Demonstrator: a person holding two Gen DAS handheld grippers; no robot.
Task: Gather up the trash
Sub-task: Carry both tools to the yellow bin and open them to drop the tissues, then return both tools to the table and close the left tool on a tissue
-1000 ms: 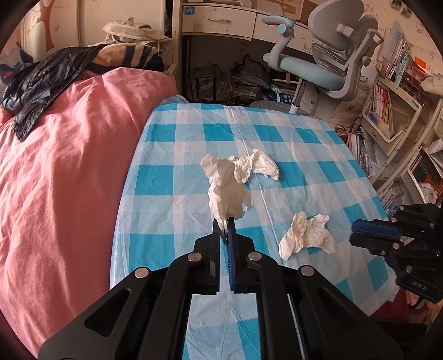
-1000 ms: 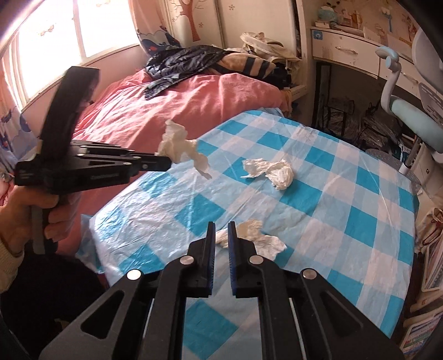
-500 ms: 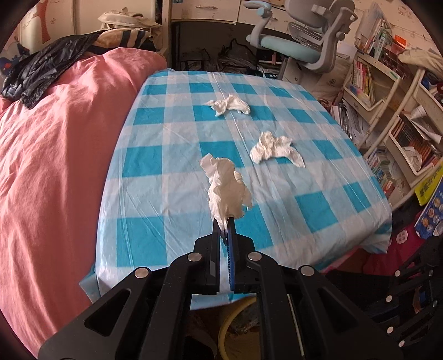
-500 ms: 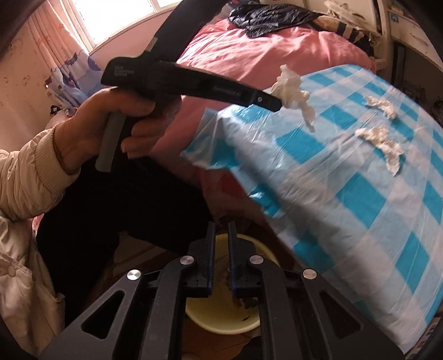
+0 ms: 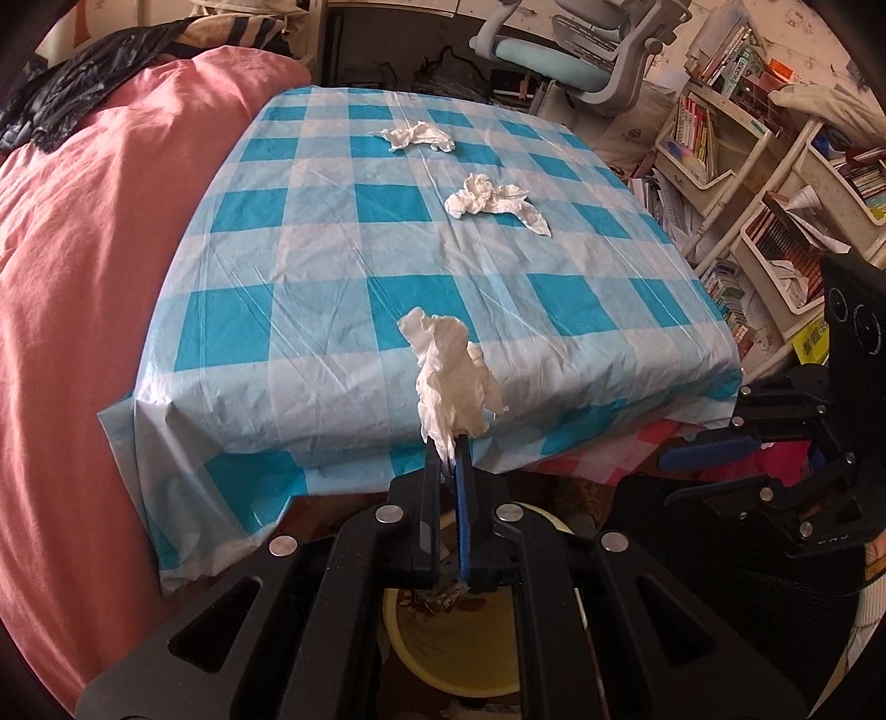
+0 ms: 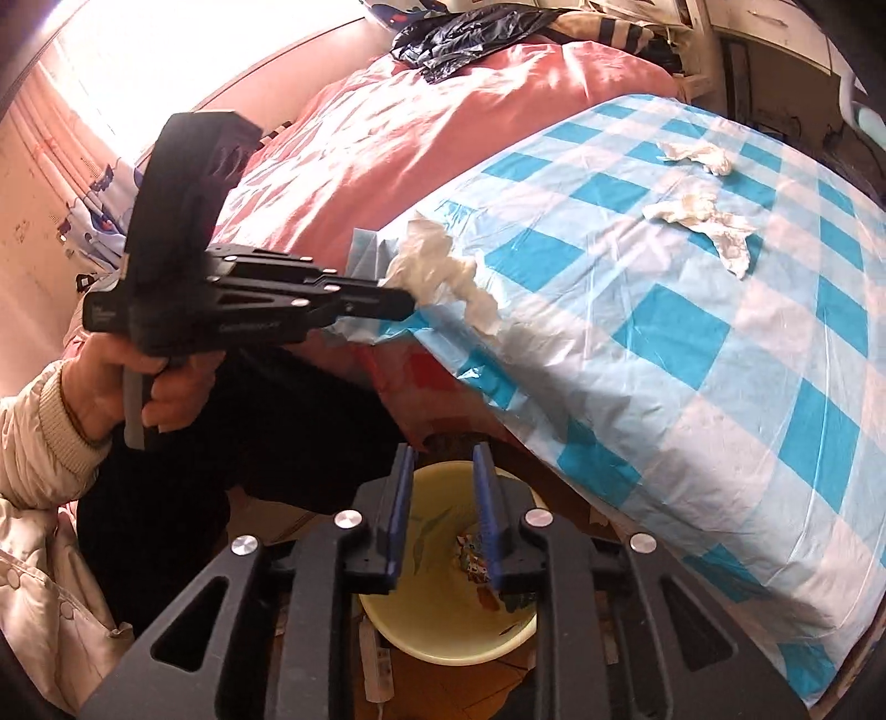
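A worktop (image 5: 332,310) under a blue-and-white checked plastic cloth stands beside a bed with a pink cover (image 5: 83,249); bookshelves (image 5: 775,183) and a pale office chair (image 5: 581,50) crowd the far right. The left tongs (image 5: 449,443) are clenched on a crumpled white tissue (image 5: 451,382) past the worktop's near edge. Two more tissues (image 5: 493,200) lie farther back on the cloth. The right tongs (image 6: 441,459) are opening with nothing between them, above a yellow bin (image 6: 443,626) on the floor.
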